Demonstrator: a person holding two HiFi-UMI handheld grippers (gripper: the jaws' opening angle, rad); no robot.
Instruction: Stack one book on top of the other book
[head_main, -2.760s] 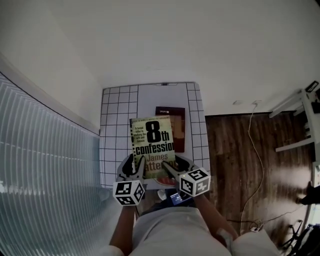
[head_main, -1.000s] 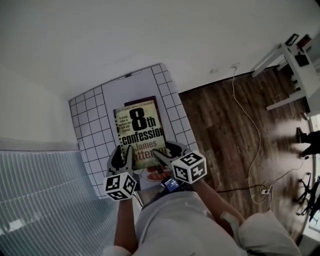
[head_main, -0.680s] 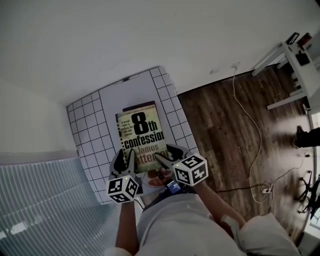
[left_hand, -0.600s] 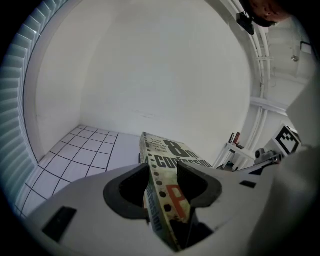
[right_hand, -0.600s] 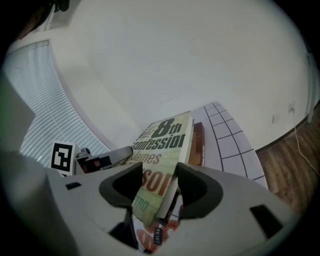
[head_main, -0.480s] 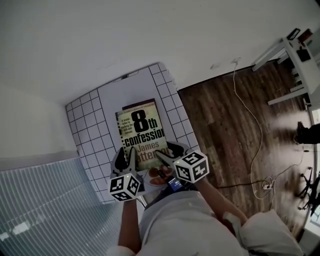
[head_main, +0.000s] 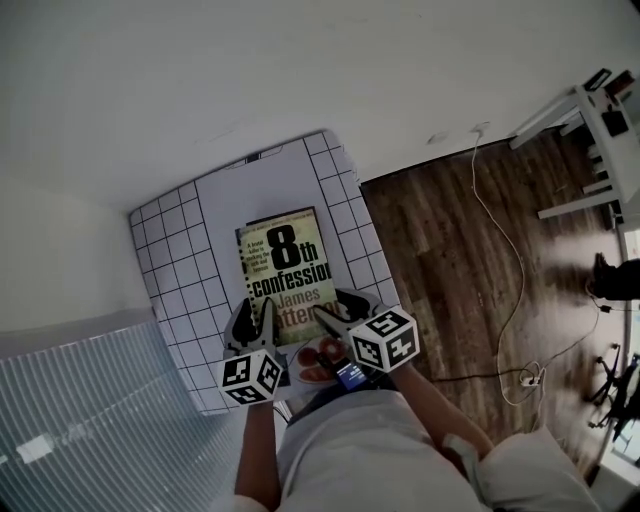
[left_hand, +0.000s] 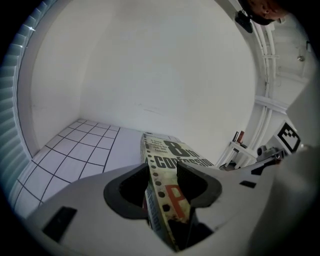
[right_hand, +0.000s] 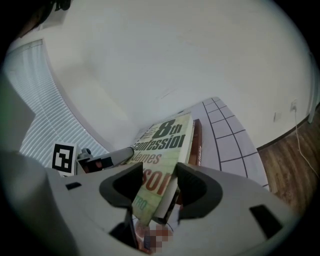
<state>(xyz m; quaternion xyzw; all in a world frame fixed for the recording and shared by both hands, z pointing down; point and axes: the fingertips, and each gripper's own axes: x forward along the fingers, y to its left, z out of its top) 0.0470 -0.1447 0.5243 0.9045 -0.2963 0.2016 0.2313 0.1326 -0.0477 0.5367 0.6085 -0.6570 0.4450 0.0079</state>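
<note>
A green paperback, the 8th Confession book (head_main: 287, 270), lies over a dark red book (head_main: 283, 213) on the white gridded table (head_main: 170, 255); only a thin far edge of the red one shows. My left gripper (head_main: 256, 312) is shut on the paperback's near left corner, where the spine (left_hand: 159, 192) sits between the jaws. My right gripper (head_main: 338, 308) is shut on the near right corner. In the right gripper view the paperback (right_hand: 167, 142) slopes down over the red book (right_hand: 196, 142). Whether the two books touch I cannot tell.
The table (right_hand: 227, 145) ends at a wall behind and at wooden floor (head_main: 450, 260) on the right, where a cable (head_main: 503, 270) runs. White shelving (head_main: 585, 110) stands far right. Ribbed blinds (head_main: 80, 420) fill the lower left. The person's body is just behind the grippers.
Both grippers have sunk with the green paperback and drawn it slightly nearer. It now covers the dark red book, which earlier showed beside it on the right.
</note>
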